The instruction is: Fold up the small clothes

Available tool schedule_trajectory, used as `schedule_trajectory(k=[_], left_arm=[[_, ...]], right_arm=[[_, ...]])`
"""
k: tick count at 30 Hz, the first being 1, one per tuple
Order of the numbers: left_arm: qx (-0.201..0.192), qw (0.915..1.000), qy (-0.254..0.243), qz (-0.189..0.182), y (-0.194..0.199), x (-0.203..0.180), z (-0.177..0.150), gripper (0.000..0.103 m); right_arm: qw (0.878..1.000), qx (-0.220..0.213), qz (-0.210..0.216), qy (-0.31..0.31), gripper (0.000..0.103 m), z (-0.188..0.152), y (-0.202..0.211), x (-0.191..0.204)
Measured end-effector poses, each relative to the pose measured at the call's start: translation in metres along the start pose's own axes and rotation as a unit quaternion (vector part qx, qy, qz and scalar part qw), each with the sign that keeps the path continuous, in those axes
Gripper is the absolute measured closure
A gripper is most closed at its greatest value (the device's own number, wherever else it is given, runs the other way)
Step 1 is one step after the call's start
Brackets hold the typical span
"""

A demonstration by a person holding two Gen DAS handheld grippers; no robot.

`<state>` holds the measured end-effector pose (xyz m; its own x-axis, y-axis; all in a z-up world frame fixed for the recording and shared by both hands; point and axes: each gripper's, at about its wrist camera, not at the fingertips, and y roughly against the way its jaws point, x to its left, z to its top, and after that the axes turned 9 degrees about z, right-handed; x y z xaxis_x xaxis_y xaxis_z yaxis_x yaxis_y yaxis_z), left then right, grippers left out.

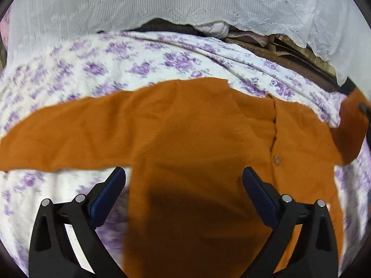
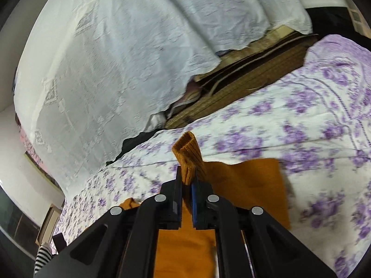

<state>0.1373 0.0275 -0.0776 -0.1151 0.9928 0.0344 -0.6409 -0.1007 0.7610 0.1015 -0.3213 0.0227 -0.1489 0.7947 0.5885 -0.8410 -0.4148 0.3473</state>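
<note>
An orange knit cardigan [image 1: 190, 134] lies spread on a bed with a white sheet with purple flowers [image 1: 116, 64]. One sleeve [image 1: 65, 134] stretches flat to the left; a row of buttons [image 1: 276, 159] runs down the right side. My left gripper [image 1: 184, 180] is open and empty, hovering over the cardigan's body. My right gripper [image 2: 186, 180] is shut on the ribbed cuff [image 2: 187, 153] of the other orange sleeve and holds it up above the sheet [image 2: 278, 127]. That lifted sleeve shows at the right edge of the left wrist view [image 1: 354, 125].
A white lace cloth [image 1: 185, 2] hangs behind the bed, also in the right wrist view [image 2: 116, 58]. Under its hem lie brown boards or folded blankets [image 2: 243, 74]. A striped item [image 2: 43, 257] and a cardboard box [image 2: 49, 222] stand at the lower left.
</note>
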Motion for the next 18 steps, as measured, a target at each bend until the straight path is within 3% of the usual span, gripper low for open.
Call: schedule_trajectory(k=[4, 10, 18], left_arm=[[0.01, 0.9997, 0.02, 0.009, -0.005, 0.027, -0.008, 0.005], [0.033, 0.9941, 0.1, -0.024, -0.014, 0.063, -0.006, 0.005], [0.02, 0.9973, 0.07, 0.003, -0.014, 0.049, -0.011, 0.005]], right_arm=[[1.0, 0.01, 0.004, 0.01, 0.097, -0.004, -0.013, 0.02], [0.999, 0.024, 0.013, 0.019, 0.097, -0.012, -0.028, 0.048], [0.998, 0.044, 0.03, 0.026, 0.097, -0.03, -0.052, 0.08]])
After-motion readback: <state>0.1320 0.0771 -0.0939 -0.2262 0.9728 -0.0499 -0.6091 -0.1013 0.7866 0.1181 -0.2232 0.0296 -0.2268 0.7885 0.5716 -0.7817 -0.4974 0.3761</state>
